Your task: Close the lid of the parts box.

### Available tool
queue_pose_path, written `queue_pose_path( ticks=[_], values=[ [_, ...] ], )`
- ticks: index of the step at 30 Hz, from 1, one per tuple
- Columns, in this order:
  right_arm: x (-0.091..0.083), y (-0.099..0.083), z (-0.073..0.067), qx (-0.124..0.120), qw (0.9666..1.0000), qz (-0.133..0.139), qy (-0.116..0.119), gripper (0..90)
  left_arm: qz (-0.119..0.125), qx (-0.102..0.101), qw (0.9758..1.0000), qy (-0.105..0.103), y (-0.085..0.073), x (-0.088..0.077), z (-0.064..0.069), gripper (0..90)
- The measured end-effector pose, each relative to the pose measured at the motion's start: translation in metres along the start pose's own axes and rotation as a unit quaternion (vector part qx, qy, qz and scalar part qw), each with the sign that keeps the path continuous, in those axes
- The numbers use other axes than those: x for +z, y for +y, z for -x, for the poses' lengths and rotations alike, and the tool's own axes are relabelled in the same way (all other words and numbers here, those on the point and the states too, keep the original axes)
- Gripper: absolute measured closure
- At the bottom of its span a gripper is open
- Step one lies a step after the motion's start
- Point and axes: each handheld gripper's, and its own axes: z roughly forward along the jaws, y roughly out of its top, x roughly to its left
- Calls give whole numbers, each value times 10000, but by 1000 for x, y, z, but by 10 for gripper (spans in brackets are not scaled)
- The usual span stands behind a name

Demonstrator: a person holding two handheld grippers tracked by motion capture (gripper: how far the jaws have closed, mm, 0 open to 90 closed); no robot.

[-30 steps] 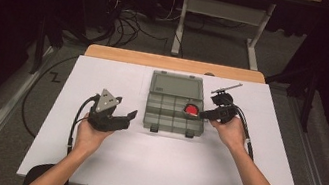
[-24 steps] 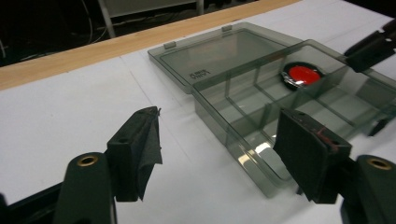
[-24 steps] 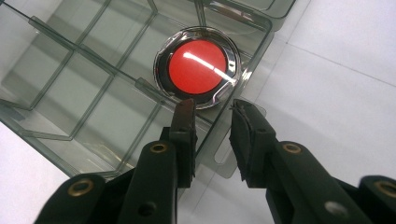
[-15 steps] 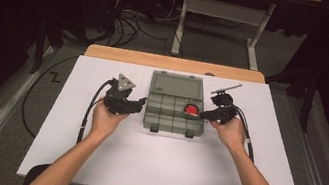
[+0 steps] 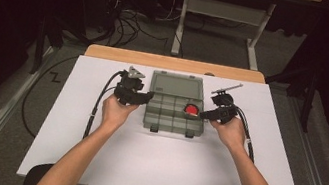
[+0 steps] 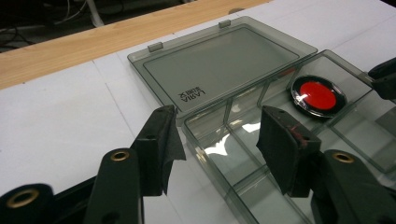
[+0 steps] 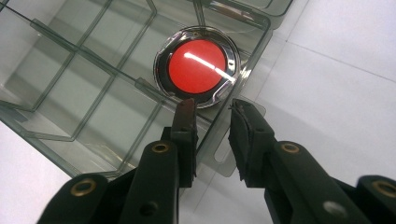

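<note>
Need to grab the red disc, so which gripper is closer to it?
Right. The right gripper sits at the box wall beside the red disc; the left gripper straddles the organizer box's opposite edge, compartments away.

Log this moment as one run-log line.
left hand-held gripper: closing astride organizer box wall | right hand-held gripper: at box edge | red disc: in compartment | lid: open

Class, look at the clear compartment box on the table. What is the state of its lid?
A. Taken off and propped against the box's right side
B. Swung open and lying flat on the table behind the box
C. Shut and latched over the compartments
B: the lid lies flat behind the box, hinged along its far edge, leaving the compartments and the red disc uncovered.
</note>
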Motion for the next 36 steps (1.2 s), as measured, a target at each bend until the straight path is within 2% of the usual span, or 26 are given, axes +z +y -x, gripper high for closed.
queue_pose_path(
  ticks=[4,7,9,10,12,13,18,19,22,23,24,27,28,32,33,34,36],
  values=[
    [0,0,0,-4,10000,-2,-1,739,-40,25,9999,108,6,6,0,452],
    [0,0,0,-5,10000,0,1,738,-123,-15,9999,95,10,9,-2,442],
    [0,0,0,14,10000,5,5,739,-214,-223,9995,13,15,16,-7,432],
    [0,0,0,13,10000,12,9,739,-214,-223,9995,13,15,16,-7,431],
    [0,0,0,8,10000,20,11,739,-305,-440,9985,-122,18,22,-13,424],
    [0,0,0,16,10000,17,6,738,-374,-460,9981,-135,19,24,-14,425],
    [0,0,0,17,10000,18,4,739,-521,-362,9980,-17,25,30,-15,417],
    [0,0,0,4,10000,17,4,739,-618,-238,9978,34,28,33,-15,417],
    [0,0,0,-11,10000,-3,-3,739,-714,-189,9972,61,31,36,-16,411],
    [0,0,0,-4,10000,-7,-4,739,-871,-150,9961,77,34,40,-17,407],
    [0,0,0,-3,10000,-8,-7,739,-918,-154,9956,88,35,42,-18,405],
    [0,0,-1,-11,10000,-12,-24,739,-933,-227,9954,23,38,44,-21,394],
    [0,0,-1,-8,10000,-21,-24,739,-905,-378,9951,-121,42,44,-27,393],
    [0,1,0,-31,10000,-54,1,739,-1023,-414,9939,-81,48,48,-31,388],
    [0,2,0,-22,10000,-60,-1,739,-1015,-499,9935,-82,50,50,-34,388],
    [0,2,0,-21,10000,-61,-3,739,-1015,-499,9935,-82,50,50,-34,387],
    [0,2,0,-20,10000,-62,-3,739,-1071,-681,9919,-102,52,54,-38,385]
  ],
)
